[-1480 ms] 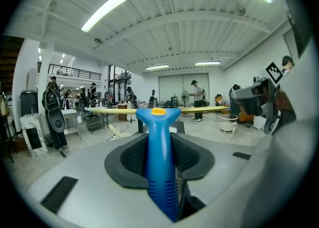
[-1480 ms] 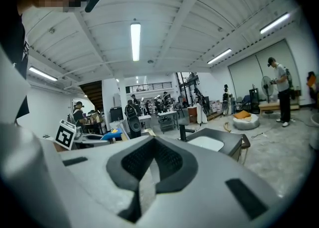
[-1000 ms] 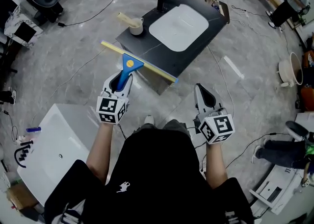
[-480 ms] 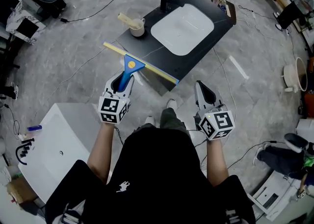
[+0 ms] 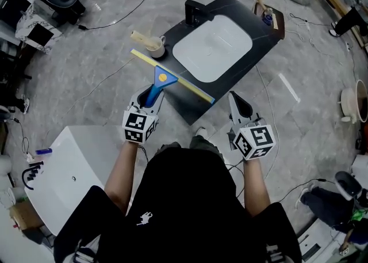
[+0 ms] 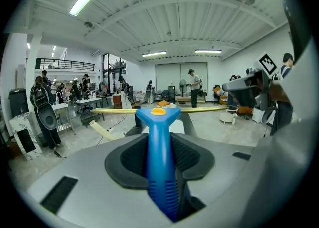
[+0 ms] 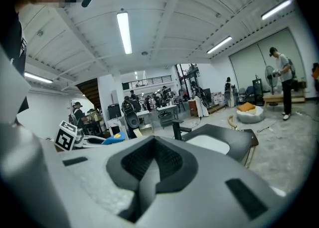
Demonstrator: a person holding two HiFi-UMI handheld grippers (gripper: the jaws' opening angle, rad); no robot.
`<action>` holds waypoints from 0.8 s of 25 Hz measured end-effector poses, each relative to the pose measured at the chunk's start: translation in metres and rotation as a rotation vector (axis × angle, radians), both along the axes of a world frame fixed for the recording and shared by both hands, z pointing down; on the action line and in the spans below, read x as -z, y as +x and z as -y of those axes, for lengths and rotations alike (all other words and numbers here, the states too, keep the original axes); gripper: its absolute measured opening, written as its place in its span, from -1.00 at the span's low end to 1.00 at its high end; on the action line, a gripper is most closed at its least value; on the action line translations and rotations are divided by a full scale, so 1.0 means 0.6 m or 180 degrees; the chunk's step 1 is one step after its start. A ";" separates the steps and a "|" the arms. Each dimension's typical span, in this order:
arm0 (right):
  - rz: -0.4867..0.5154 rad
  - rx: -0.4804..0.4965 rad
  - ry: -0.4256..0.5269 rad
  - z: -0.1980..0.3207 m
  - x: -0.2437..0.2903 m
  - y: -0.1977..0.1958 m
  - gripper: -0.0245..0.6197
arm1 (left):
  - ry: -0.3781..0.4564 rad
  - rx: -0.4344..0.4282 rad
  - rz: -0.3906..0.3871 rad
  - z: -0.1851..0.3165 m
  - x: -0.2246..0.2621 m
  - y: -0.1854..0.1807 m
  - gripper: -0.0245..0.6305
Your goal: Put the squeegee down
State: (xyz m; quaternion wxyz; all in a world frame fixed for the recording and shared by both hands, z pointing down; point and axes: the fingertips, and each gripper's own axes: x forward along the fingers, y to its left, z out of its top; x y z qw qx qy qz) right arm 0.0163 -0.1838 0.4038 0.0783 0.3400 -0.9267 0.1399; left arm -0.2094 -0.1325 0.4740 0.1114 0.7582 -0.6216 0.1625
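The squeegee (image 5: 161, 79) has a blue handle and a long yellow blade. My left gripper (image 5: 150, 96) is shut on that handle, and the blade hangs level over the near edge of the black countertop (image 5: 256, 20). In the left gripper view the blue handle (image 6: 160, 162) is clamped between the dark pads, with the blade (image 6: 209, 108) crosswise ahead. My right gripper (image 5: 238, 107) floats to the right of the squeegee, just short of the counter's near corner. Its jaws are shut with nothing in them (image 7: 149, 167).
A white sink basin (image 5: 213, 46) is set in the countertop, with a black faucet (image 5: 194, 10) behind it and a cup holding a brush (image 5: 153, 45) at the left corner. A white tub (image 5: 63, 175) stands at lower left. Cables cross the grey floor. Several people stand far off.
Both grippers have moved forward towards the black countertop, the left one carrying the squeegee. The counter and sink now lie closer below the blade. Neither grip has changed.
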 end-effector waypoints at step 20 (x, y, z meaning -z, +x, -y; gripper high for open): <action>-0.0451 -0.0329 -0.0546 0.092 -0.121 -0.023 -0.92 | -0.0839 -0.0729 0.0098 0.120 -0.186 0.024 -0.52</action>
